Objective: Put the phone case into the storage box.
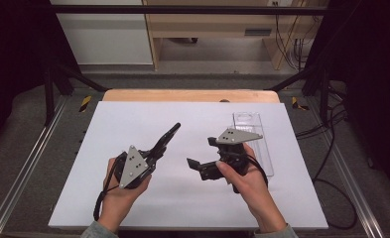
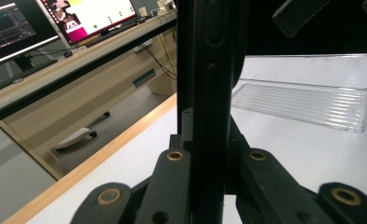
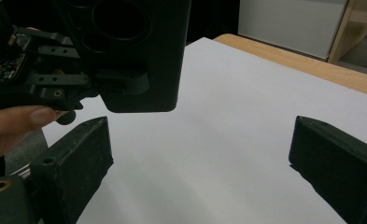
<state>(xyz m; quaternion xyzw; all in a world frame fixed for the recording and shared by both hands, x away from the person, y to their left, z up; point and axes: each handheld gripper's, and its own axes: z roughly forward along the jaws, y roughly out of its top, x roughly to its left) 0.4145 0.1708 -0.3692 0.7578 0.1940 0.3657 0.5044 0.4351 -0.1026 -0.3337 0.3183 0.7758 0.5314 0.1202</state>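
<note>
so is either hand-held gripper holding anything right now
No. The left hand-held gripper is shut on nothing; the right hand-held gripper stands open over the bare white table.

No text, label or number is legible on anything here.

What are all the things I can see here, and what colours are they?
Clear tray: one, see-through plastic, on the far right part of the board, nothing visible in it.
White board: one, white, lying over the table.
Wooden table: one, light brown, its edge showing beyond the board.
Screens: at least two, lit, on a desk behind the table in the left gripper view.
Cabinet: one, white, on the floor beyond the table.
Left gripper: one, black with a grey plate, jaws pressed together, nothing between them, pointing toward the tray.
Right gripper: one, black with a grey plate, jaws wide apart and empty, over the board.
Hands: two, each holding one gripper.
</note>
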